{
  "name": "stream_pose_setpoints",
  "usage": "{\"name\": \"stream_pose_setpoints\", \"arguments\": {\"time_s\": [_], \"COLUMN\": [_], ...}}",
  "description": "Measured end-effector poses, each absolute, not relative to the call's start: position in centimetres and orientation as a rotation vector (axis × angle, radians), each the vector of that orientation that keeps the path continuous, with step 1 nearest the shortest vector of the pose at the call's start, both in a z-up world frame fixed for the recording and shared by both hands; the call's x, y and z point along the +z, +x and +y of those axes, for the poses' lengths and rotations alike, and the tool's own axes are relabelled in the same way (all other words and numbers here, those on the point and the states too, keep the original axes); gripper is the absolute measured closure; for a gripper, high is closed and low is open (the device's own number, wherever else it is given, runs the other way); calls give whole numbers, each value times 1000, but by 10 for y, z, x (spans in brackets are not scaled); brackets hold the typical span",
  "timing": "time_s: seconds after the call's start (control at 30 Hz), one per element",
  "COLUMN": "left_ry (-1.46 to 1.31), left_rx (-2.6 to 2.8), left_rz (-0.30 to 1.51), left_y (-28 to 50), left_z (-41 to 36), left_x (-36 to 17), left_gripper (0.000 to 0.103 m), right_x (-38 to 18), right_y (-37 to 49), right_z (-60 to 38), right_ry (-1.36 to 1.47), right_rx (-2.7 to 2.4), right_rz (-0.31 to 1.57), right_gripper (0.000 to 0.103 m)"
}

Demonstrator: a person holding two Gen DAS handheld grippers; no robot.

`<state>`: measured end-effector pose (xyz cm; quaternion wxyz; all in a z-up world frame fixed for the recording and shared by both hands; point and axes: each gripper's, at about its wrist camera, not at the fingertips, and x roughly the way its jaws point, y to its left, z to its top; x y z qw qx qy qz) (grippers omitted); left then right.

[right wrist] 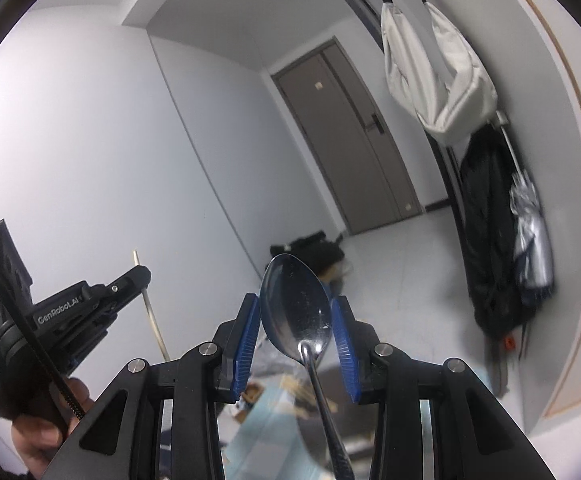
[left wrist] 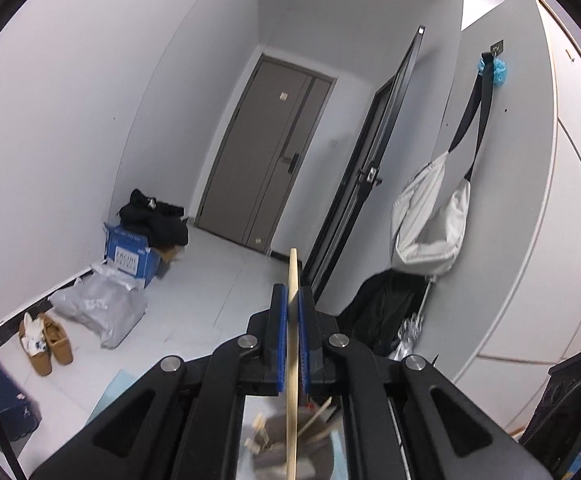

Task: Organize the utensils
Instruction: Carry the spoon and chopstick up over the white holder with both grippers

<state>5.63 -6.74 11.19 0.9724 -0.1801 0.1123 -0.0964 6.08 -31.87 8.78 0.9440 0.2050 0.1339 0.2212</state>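
A: Item 1, my left gripper (left wrist: 293, 312). Status?

B: Clenched on a wooden chopstick (left wrist: 291, 360). Stick runs upright btw the blue pads, tip poking above them, lower end dropping toward a blurry tray of wooden utensils (left wrist: 286, 436) below. Also visible from right wrist cam: left gripper (right wrist: 143, 270) off to the left side, chopstick (right wrist: 152, 312) through it.

A: Item 2, my right gripper (right wrist: 295, 334)?

B: Metal spoon (right wrist: 295, 308) sits btw the pads, bowl up and fwd, handle running back under me. Bowl fills the gap; pad contact looks likely but can't confirm on both sides. Reads as grasping the spoon by the bowl edges.

A: Both held high, pointing at hallway door (left wrist: 268, 160). Handling notes?

B: My judgement: carry phase, nothing sorted yet. Spoon grip on a curved, slick bowl = slip risk; keep wrist level, no fast swings. Lower each over its own slot before releasing; chopstick first, it's secure.
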Motion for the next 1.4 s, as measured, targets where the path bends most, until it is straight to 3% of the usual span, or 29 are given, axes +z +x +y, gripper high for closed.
{"name": "stream_pose_setpoints", "arguments": {"time_s": [0.53, 1.4], "left_ry": [-309, -195], "left_rx": [-202, -270], "left_rz": [186, 197], "left_y": [108, 102], "left_z": [-85, -101], "left_x": [80, 75], "left_gripper": [101, 101], "right_x": [45, 11], "right_y": [154, 132], "right_z": [-326, -323], "right_ry": [599, 542], "right_rx": [389, 398], "right_rz": [195, 249], "right_gripper": [68, 68]}}
